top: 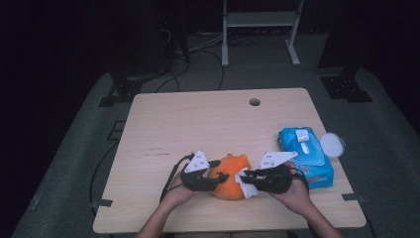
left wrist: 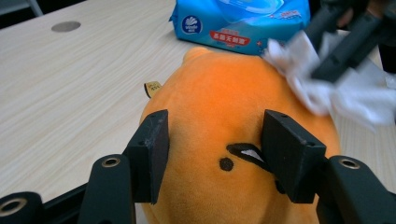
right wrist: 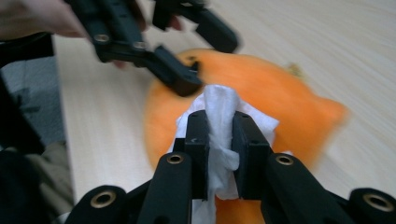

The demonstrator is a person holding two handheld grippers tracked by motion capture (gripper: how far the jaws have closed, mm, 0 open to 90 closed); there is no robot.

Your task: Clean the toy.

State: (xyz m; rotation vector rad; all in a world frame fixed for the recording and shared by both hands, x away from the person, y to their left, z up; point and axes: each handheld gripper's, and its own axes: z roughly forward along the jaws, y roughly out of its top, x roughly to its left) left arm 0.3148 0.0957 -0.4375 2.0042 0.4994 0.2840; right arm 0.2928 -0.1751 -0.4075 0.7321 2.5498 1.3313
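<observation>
Left gripper view shows our left gripper (left wrist: pixel 212 156) clamped on the orange plush toy (left wrist: pixel 224 107) while our right gripper (right wrist: pixel 219 154) pinches a white wipe (right wrist: pixel 219 109) against it.

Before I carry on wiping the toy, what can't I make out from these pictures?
- Toy underside, all views: its own body hides it.
- Toy's mouth, left gripper view: a left gripper jaw covers part of it.
- Wipe contact spot, right gripper view: blurred, and the right gripper is in front.
- Pack lettering, left gripper view: too small, cut off by the top edge.
</observation>
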